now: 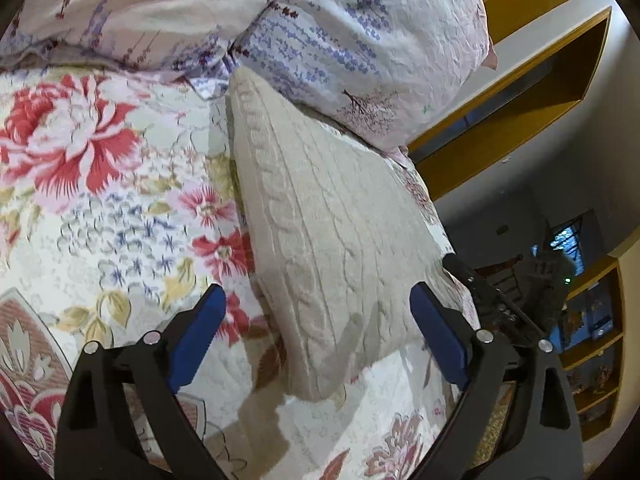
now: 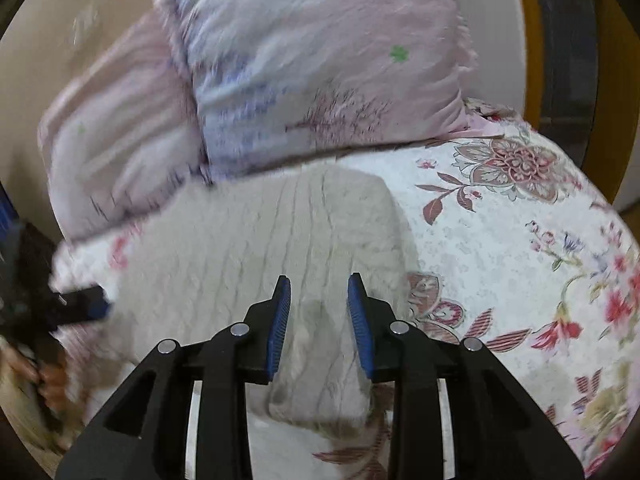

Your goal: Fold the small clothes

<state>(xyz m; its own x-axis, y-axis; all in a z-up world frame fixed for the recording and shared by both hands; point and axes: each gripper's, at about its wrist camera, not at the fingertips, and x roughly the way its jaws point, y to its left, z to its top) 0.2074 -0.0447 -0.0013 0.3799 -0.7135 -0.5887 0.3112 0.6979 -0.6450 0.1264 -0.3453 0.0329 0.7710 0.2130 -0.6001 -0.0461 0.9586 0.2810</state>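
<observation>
A cream cable-knit garment [image 1: 328, 216] lies folded in a long strip on the floral quilt [image 1: 100, 200], one end reaching the pillows. My left gripper [image 1: 318, 291] hangs above its near end, blue pads wide open, nothing between them. In the right wrist view the same knit [image 2: 248, 240] spreads out under my right gripper [image 2: 319, 279], whose jaws stand a little apart with a clear gap, above the cloth and not pinching it. The left gripper [image 2: 80, 304] shows blurred at the knit's left edge. The right gripper's black frame [image 1: 492, 300] shows at the knit's right side.
Two pale floral pillows [image 1: 352, 40] [image 2: 120, 140] lean at the head of the bed, just behind the knit. The quilt's edge [image 1: 436, 216] drops off to the right toward yellow shelves [image 1: 592, 340]. Bare quilt [image 2: 520, 260] stretches to the right of the garment.
</observation>
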